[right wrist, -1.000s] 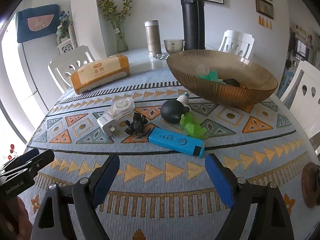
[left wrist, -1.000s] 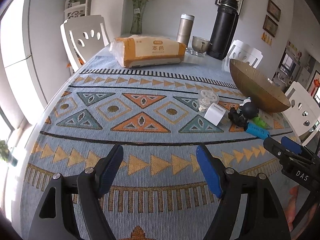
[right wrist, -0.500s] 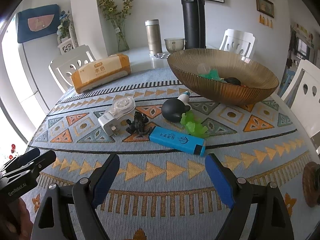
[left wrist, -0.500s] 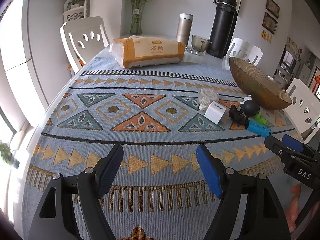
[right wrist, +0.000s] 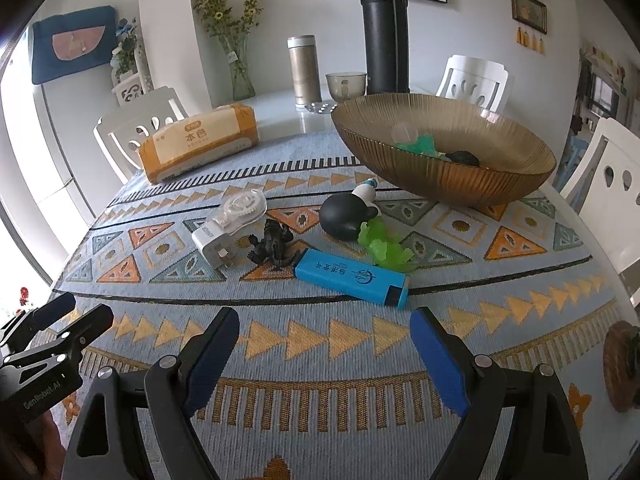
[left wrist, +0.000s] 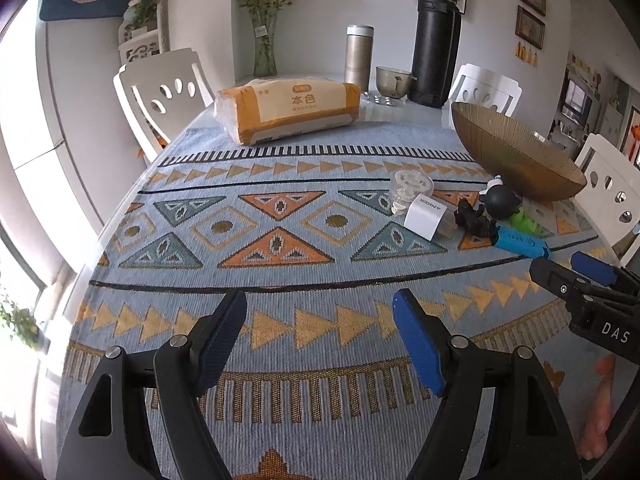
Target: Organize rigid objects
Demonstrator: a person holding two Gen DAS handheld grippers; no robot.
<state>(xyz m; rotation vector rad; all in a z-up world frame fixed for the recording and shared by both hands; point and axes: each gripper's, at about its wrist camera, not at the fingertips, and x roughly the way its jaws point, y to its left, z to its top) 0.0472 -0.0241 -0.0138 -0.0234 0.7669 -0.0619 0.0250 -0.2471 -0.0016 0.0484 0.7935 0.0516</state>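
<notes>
Jaws on both my grippers stand apart with nothing between them: my left gripper (left wrist: 320, 336) and my right gripper (right wrist: 326, 344) each hang over bare patterned cloth (right wrist: 320, 368) near the front of the surface. Between my right pads and the nearest object lies an open band of cloth, and my left gripper has wide free cloth ahead and to its left, up to the rounded cloth edge.

Closest to my right gripper is the blue box (right wrist: 350, 276), lying flat, its long axis slanting from upper left to lower right, its dark end toward the right. Its upper-left end is close against the dark figurine (right wrist: 272, 244). Left of that lies the white charger (right wrist: 212, 240), prongs toward me, touching or nearly touching the clear round case (right wrist: 244, 208) behind it. The black rounded toy (right wrist: 346, 216) sits behind the box, its white tip pointing toward the bowl, with the green translucent piece (right wrist: 382, 246) just beside it.

The brown ribbed bowl (right wrist: 444, 160) stands behind this cluster to the right and already holds a few small things. Farther back are the tissue pack (right wrist: 200, 142), a steel flask (right wrist: 303, 70), a black thermos (right wrist: 385, 32) and a small cup (right wrist: 346, 84). White chairs (right wrist: 612, 184) ring the surface.
</notes>
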